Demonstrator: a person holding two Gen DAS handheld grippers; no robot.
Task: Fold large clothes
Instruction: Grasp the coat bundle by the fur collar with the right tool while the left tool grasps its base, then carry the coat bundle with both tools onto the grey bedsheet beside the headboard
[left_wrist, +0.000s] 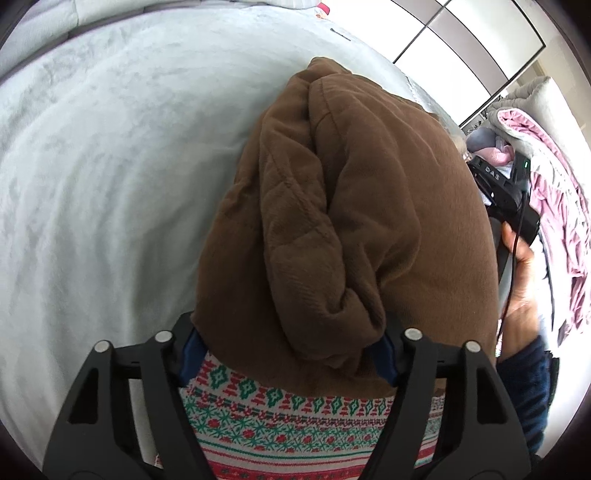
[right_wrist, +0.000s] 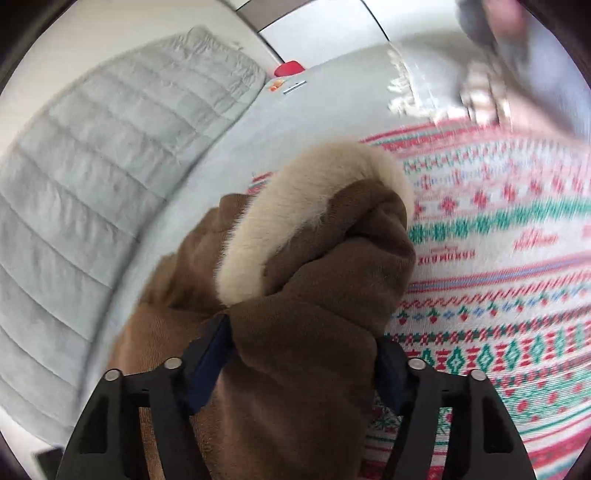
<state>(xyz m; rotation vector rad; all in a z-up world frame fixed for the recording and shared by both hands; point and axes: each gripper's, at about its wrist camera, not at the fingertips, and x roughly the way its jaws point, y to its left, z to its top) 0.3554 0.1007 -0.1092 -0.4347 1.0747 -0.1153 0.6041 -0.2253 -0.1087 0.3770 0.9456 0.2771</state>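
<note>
A large brown fleece garment (left_wrist: 343, 206) with a cream fur trim (right_wrist: 295, 206) is bunched between both grippers, above a red, green and white patterned knit (right_wrist: 498, 288) that lies on the grey bed cover (left_wrist: 110, 184). My left gripper (left_wrist: 291, 354) is shut on a thick fold of the brown garment; its blue pads (left_wrist: 194, 354) press the cloth from both sides. My right gripper (right_wrist: 303, 358) is shut on another bunch of the brown garment, by the fur trim. The patterned knit also shows under the left gripper (left_wrist: 295, 424). The right gripper's body and the hand that holds it (left_wrist: 517, 258) show at the right.
A grey quilted pillow (right_wrist: 110, 166) lies at the head of the bed. A small red object (right_wrist: 290, 68) sits by the far edge. A pile of pink and grey bedding (left_wrist: 546, 192) lies to the right, past the bed. Wardrobe doors (left_wrist: 461, 33) stand behind.
</note>
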